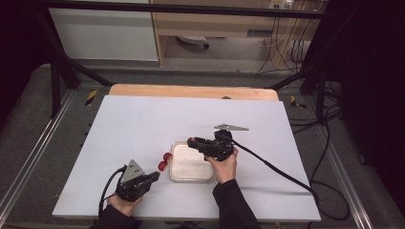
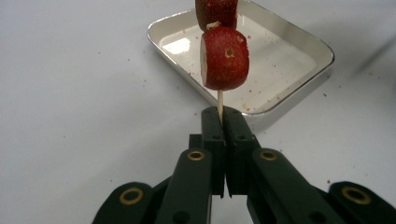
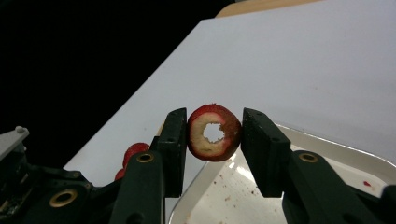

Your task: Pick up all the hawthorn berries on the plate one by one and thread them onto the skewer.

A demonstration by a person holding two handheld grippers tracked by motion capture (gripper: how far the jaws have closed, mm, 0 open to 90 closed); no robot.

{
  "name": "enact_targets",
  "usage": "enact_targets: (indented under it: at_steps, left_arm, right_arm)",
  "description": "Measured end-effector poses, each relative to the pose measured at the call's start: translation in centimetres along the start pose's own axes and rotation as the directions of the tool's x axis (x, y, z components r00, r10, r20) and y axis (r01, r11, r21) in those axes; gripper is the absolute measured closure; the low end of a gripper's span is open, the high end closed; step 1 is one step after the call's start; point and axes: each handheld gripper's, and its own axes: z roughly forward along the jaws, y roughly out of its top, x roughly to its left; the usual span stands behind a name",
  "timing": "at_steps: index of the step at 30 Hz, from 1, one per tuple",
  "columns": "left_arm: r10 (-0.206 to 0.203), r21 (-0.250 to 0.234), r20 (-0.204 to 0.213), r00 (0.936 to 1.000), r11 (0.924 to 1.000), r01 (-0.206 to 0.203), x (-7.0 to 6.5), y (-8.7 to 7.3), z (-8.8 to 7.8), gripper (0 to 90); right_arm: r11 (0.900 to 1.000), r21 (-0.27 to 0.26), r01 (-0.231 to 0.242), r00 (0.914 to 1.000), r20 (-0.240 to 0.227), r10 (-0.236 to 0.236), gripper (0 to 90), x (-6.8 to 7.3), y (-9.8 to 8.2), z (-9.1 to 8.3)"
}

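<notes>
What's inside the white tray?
The white tray holds red crumbs and specks scattered on its floor. The skewered red fruit pieces cover part of its far end, so that bit stays unseen.

Upper fruit piece on the skewer cut off by the top edge of the left gripper view. Skewer's lower end hidden between the shut left claw. Tray cropped at bottom and right in the right gripper view. Two red pieces partly hidden behind the right claw. Skewer too thin to make out from the high view.
</notes>
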Motion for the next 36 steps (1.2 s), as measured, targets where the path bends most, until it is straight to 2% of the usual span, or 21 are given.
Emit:
enact_targets:
  at_steps: [6,12,20,25,29,36]
  left_arm:
    - [-0.038,-0.019,-0.017,0.9991,0.9991,0.038,-0.5,0.2,0.2,88.1]
    - [-0.057,-0.044,-0.019,0.9982,0.9974,0.057,-1.0,0.5,0.3,88.2]
    - [-0.075,-0.078,-0.01,0.9972,0.9943,0.074,-1.9,0.9,0.6,88.0]
    - [-0.081,-0.08,-0.009,0.9967,0.9936,0.08,-2.4,1.2,1.1,88.0]
    - [-0.095,-0.081,-0.006,0.9955,0.9923,0.094,-2.7,1.6,1.5,88.0]
    - [-0.095,-0.092,0.007,0.9954,0.9912,0.095,-3.4,2.5,2.2,88.0]
  right_arm:
    - [0.996,-0.086,-0.025,0.9995,-0.021,0.023,62.2,0.2,0.2,0.0]
    - [0.985,-0.163,-0.047,0.9986,-0.034,0.042,62.2,0.3,0.3,0.1]
    - [0.963,-0.258,-0.081,0.9959,-0.061,0.067,62.3,0.1,0.4,0.2]
    - [0.95,-0.294,-0.109,0.9928,-0.079,0.09,62.3,0.0,0.4,0.1]
    - [0.939,-0.327,-0.108,0.9928,-0.083,0.086,62.3,0.1,0.3,0.1]
    - [0.922,-0.368,-0.122,0.991,-0.097,0.092,62.4,0.2,0.2,0.2]
